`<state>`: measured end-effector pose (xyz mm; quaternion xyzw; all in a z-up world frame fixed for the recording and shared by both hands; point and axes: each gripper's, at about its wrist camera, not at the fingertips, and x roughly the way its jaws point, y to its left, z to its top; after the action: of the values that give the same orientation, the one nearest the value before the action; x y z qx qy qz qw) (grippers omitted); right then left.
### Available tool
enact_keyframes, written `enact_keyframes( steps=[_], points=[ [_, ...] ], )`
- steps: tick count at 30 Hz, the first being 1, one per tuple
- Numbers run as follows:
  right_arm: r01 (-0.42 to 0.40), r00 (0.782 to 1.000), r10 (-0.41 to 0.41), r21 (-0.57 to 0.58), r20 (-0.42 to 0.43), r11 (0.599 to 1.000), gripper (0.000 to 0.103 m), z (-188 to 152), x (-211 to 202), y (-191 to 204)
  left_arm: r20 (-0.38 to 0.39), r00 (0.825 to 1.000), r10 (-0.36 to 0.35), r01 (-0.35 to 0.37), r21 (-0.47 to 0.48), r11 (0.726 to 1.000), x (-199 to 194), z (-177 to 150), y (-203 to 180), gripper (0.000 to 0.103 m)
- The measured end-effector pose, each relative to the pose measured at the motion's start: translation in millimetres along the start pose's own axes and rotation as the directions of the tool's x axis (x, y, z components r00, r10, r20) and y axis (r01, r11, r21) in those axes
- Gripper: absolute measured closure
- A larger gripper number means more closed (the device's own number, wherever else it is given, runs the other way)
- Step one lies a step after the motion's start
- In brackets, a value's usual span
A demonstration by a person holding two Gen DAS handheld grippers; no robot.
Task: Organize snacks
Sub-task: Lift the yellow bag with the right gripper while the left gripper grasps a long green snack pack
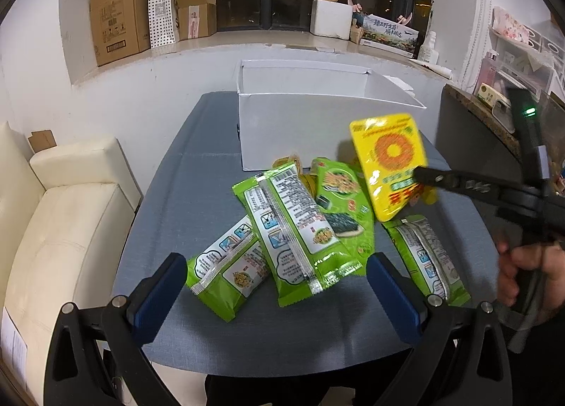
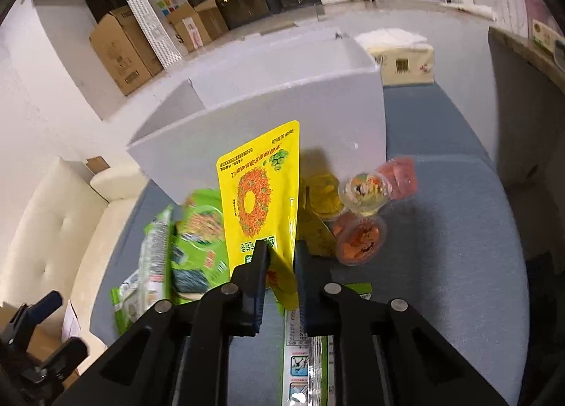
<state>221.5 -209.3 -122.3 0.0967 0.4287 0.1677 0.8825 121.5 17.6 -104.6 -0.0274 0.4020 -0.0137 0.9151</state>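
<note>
My right gripper (image 2: 280, 250) is shut on a yellow snack packet (image 2: 259, 190) and holds it up above the table, in front of the open white box (image 2: 268, 116). The packet (image 1: 388, 162) and the right gripper (image 1: 418, 174) also show in the left wrist view, lifted over the pile. Several green seaweed packets (image 1: 289, 229) lie on the grey table (image 1: 183, 194). My left gripper (image 1: 275, 278) is open and empty, low over the near packets. Small jelly cups (image 2: 360, 225) sit right of the yellow packet.
The white box (image 1: 317, 123) stands at the table's far side. A cream sofa (image 1: 53, 229) is on the left. A tissue box (image 2: 402, 63) sits behind the white box. Cardboard boxes (image 1: 116, 17) line the window sill. A dark counter (image 1: 473, 130) borders the right.
</note>
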Motion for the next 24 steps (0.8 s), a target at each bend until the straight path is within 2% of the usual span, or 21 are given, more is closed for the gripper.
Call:
enact_keyframes(
  steps=[3,9,11,14,15,16,17,19,21,24],
  points=[
    [0.008,1.0,-0.007,-0.024,0.03,1.0,0.088,3.4,-13.9,4.8,-0.011,1.0,-0.01,0.01,-0.023,1.0,15.6,1.0,5.3,0.0],
    [-0.008,0.996,0.008,-0.009,0.086,1.0,0.088,0.4,-44.3,2.0,-0.092,0.996,0.006,-0.013,-0.078,0.997,73.4,19.6,8.5,0.0],
    [-0.013,0.995,0.013,-0.006,0.094,1.0,0.088,-1.8,-51.5,-0.2,-0.099,0.995,-0.015,0.005,-0.094,0.996,88.0,26.7,5.5,0.0],
    [-0.015,0.995,0.016,-0.004,0.1,1.0,0.088,-4.5,-56.7,-3.0,-0.134,0.991,-0.007,-0.007,-0.1,0.995,105.0,31.3,-0.7,0.0],
    [-0.018,0.995,0.018,0.001,0.101,1.0,0.088,-5.2,-57.9,-5.1,-0.147,0.989,-0.005,-0.011,-0.107,0.994,109.4,30.9,-1.2,0.002],
    [-0.022,0.995,0.021,0.005,0.101,1.0,0.088,-5.7,-58.7,-5.9,-0.155,0.988,-0.016,-0.002,-0.119,0.993,113.2,31.2,0.2,0.02],
    [-0.023,0.995,0.022,0.009,0.099,1.0,0.088,-5.9,-58.8,-7.6,-0.171,0.984,-0.045,0.021,-0.14,0.99,117.5,28.9,1.6,0.03],
    [-0.024,0.995,0.023,0.013,0.101,1.0,0.088,-6.8,-59.2,-9.9,-0.168,0.985,-0.047,0.023,-0.142,0.99,116.7,27.9,2.3,0.032],
    [-0.029,0.995,0.027,0.015,0.1,0.999,0.088,-7.1,-58.7,-11.0,-0.147,0.986,-0.084,0.062,-0.146,0.987,109.7,29.6,2.7,0.032],
    [-0.035,0.994,0.033,0.018,0.102,0.999,0.088,-7.2,-58.2,-11.4,-0.095,0.992,-0.08,0.068,-0.129,0.989,93.0,34.8,1.8,0.033]
  ],
)
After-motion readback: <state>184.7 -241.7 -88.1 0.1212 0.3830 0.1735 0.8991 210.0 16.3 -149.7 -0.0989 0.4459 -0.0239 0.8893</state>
